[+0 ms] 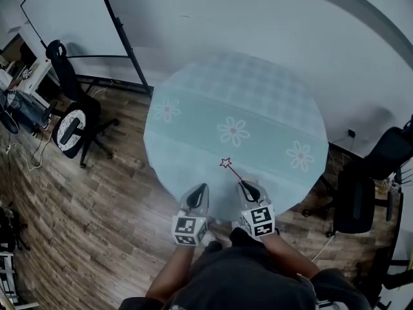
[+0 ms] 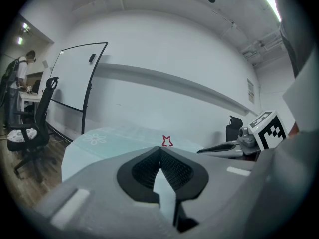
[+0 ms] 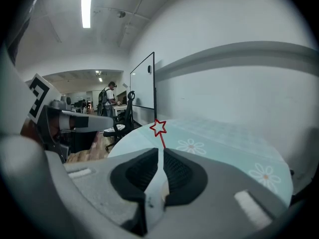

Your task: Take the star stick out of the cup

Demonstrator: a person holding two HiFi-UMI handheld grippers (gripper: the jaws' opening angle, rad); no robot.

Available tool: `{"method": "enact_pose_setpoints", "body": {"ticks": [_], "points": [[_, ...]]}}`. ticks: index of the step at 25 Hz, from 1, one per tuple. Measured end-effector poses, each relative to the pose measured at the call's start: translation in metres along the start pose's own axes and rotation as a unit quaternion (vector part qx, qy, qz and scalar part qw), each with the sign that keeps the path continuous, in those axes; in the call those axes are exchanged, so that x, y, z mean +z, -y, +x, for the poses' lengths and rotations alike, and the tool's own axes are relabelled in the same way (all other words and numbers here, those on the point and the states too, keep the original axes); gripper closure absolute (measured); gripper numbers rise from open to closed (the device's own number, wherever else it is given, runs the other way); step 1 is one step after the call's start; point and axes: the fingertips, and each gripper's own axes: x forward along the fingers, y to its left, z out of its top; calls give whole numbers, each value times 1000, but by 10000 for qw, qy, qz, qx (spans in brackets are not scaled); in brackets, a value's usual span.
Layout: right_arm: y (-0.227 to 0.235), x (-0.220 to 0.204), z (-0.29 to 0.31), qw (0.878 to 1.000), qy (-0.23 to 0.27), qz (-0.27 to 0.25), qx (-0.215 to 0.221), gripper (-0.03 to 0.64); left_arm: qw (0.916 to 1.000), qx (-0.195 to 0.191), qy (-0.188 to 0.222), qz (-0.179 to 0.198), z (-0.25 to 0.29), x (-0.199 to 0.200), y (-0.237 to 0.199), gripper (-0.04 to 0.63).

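The star stick is a thin red stick with an outlined red star [image 1: 225,163] at its tip. It slants up from my right gripper [image 1: 246,186], which is shut on the stick's lower end over the near edge of the round table [image 1: 193,95]. In the right gripper view the star [image 3: 158,127] stands just above the closed jaws of the right gripper [image 3: 162,151]. My left gripper [image 1: 199,189] hangs beside it to the left, shut and empty, jaws meeting in the left gripper view [image 2: 160,149]. No cup shows in any view.
The table wears a pale teal cloth with flower prints [image 1: 233,132]. A whiteboard [image 1: 71,18] stands at the back left. Black office chairs sit left [image 1: 74,118] and right [image 1: 364,186] of the table. A person [image 3: 107,96] stands at distant desks.
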Motion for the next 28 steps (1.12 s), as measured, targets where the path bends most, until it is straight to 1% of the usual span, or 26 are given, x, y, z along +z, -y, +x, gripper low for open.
{"method": "enact_pose_setpoints", "body": {"ticks": [5,9,11,19,24,28], "points": [[10,-16,16,9992,-302,-265,22,566,9998,160,-95,-98,5,-12,-2,591],[12,-25,28,9971,-581,-476,139,554,9995,229,-159,-136,7,-20,0,591],[13,-29,34,9959,-652,-588,198,552,9994,281,-170,-126,7,-22,-1,591],[13,-35,53,9930,-804,-766,407,552,9986,435,-267,-149,11,-28,-7,591],[11,-36,57,9907,-868,-953,446,552,9988,406,-192,-189,13,-25,-8,591],[14,-35,57,9881,-1026,-1080,396,552,9988,376,-191,-234,17,-25,-6,591]]}}
